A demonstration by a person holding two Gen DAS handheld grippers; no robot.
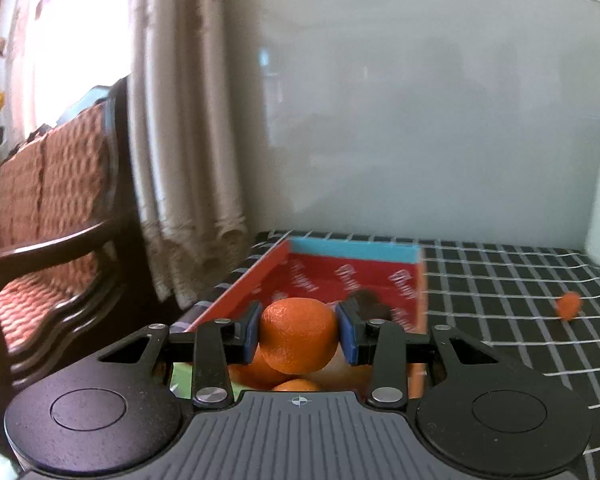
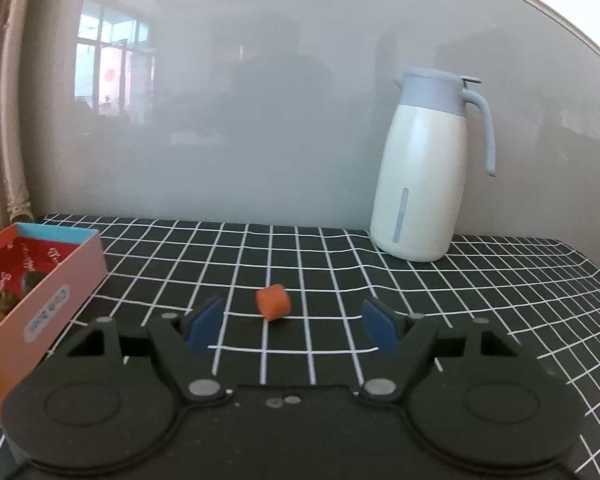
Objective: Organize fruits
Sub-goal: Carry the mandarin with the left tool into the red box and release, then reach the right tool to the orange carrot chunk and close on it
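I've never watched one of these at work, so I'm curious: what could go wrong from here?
The left claw pinches the orange only at its sides above the red box; it could slip or bruise. Dropped, it may knock the oranges below. The right claw stands open behind the small orange piece, which might get nudged away.

Wht jug (image 2: 420, 168), wooden chair (image 1: 56, 216), curtain (image 1: 172, 120)

Open checked cloth (image 2: 300, 248) spans between the box (image 2: 60, 280) and the jug (image 2: 420, 160).
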